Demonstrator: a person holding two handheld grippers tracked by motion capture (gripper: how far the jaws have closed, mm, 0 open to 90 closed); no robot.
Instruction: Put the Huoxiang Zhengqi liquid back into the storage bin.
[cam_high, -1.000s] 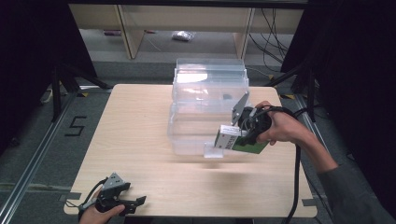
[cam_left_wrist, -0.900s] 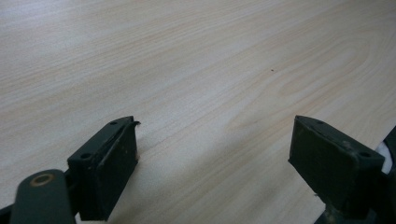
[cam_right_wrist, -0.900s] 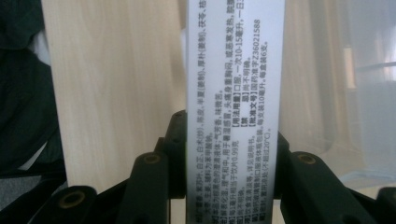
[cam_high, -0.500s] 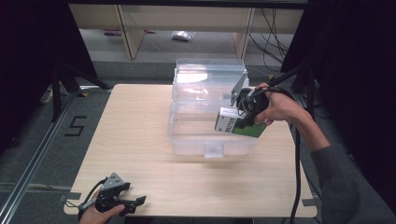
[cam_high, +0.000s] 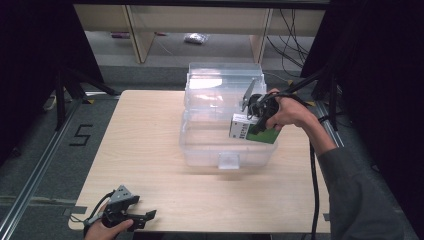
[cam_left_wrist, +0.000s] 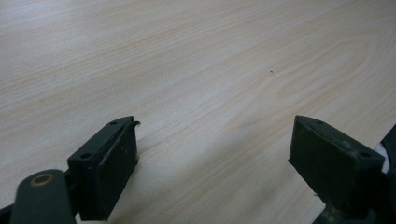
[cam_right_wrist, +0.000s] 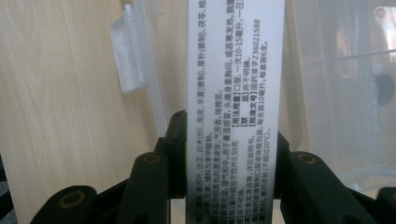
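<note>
Right gripper (cam_high: 256, 121) is clamped on the narrow sides of a green-and-white medicine box (cam_high: 252, 130), held over the near right part of the open clear plastic bin (cam_high: 225, 150) — we judge it is bound for inside. We lower it straight, clear the front wall, and release only once it rests. Left gripper (cam_high: 131, 215) sits idle on the table (cam_high: 150, 130), jaws apart, gripping nothing.
</note>
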